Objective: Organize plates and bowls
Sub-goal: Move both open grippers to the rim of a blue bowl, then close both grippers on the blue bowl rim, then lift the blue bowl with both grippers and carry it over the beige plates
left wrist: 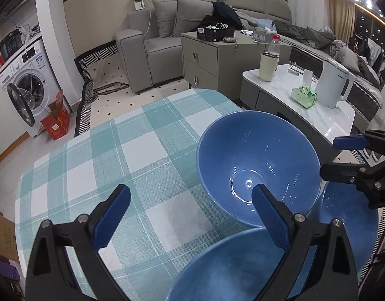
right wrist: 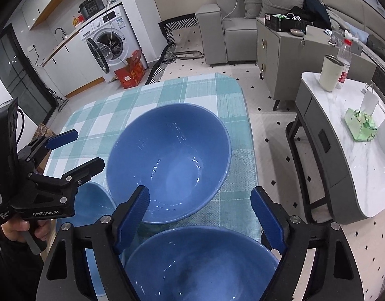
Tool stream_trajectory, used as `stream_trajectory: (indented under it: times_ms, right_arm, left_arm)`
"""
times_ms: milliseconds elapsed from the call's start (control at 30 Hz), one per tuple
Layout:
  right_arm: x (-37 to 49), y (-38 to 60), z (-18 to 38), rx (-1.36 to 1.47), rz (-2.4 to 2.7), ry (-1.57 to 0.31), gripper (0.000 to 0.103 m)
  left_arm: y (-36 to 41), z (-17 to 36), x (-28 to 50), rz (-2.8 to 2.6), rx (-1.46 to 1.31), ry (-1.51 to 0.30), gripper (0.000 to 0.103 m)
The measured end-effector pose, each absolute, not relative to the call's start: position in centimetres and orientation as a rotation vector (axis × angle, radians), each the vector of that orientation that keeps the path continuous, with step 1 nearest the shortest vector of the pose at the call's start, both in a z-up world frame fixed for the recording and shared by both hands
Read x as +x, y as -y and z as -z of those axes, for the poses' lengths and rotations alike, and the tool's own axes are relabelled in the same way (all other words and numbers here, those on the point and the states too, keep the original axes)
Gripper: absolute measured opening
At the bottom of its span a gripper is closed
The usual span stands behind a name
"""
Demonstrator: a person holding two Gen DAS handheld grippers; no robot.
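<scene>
Here, my right wrist view shows my hand (right wrist: 21,228) gripping the left hand-held gripper (right wrist: 88,148), which the left wrist view does not. The left wrist view shows a white kettle (left wrist: 336,85) in full on the side table (left wrist: 280,95). Three glossy blue bowls stand close together on the checked tabletop (left wrist: 117,155): a far bowl (right wrist: 168,163), a near bowl (right wrist: 200,263), and a third bowl (right wrist: 92,205) partly hidden under the left hand-held gripper. Both hand-held grippers have jaws apart, holding nothing. The right hand-held gripper (right wrist: 200,214) hovers above the near bowl.
</scene>
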State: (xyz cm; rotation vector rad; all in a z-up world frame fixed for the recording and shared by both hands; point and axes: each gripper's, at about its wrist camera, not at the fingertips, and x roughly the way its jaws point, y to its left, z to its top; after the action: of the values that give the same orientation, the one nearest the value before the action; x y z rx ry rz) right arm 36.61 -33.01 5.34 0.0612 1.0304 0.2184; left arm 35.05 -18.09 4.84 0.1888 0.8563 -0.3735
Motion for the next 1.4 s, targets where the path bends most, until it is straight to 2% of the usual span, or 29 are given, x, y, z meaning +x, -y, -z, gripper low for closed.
stream_trajectory:
  times_ms: [167,200,233,300,400,533,700,833,1400]
  right_arm:
    - [37.3,33.0,-4.2,0.065,-0.224,-1.054,0.074]
    - [37.4,32.9,-4.0,0.064,-0.223,-1.061,0.072]
    - [37.5,32.9,-3.8,0.062,-0.224,-1.064,0.069]
    - [37.7,32.9,-3.5,0.059,-0.224,-1.072,0.064]
    - [37.9,32.9,-3.0,0.064,-0.227,-1.082,0.061]
    - [38.1,32.9,-2.5,0.069,-0.237,-1.094,0.053]
    - [38.2,32.5,-2.1,0.052,-0.250,-1.099,0.040]
    - [38.0,32.3,-2.1,0.034,-0.245,-1.098,0.035]
    - [37.6,32.1,-2.5,0.009,-0.228,-1.079,0.032]
  left_arm:
    - [18.3,-4.2,35.9,0.384,0.170,-0.885,0.097]
    - [18.4,-4.1,36.0,0.386,0.172,-0.887,0.094]
    - [18.5,-4.0,36.0,0.387,0.175,-0.890,0.088]
    - [18.7,-3.6,36.2,0.389,0.181,-0.900,0.083]
    - [18.7,-3.1,36.3,0.396,0.177,-0.922,0.062]
    - [19.0,-2.6,36.4,0.413,0.186,-0.945,0.045]
    - [19.4,-2.5,36.0,0.441,0.199,-0.944,0.032]
    - [19.8,-2.6,35.7,0.464,0.214,-0.943,0.023]
    - [20.2,-2.7,35.3,0.464,0.229,-0.934,0.023]
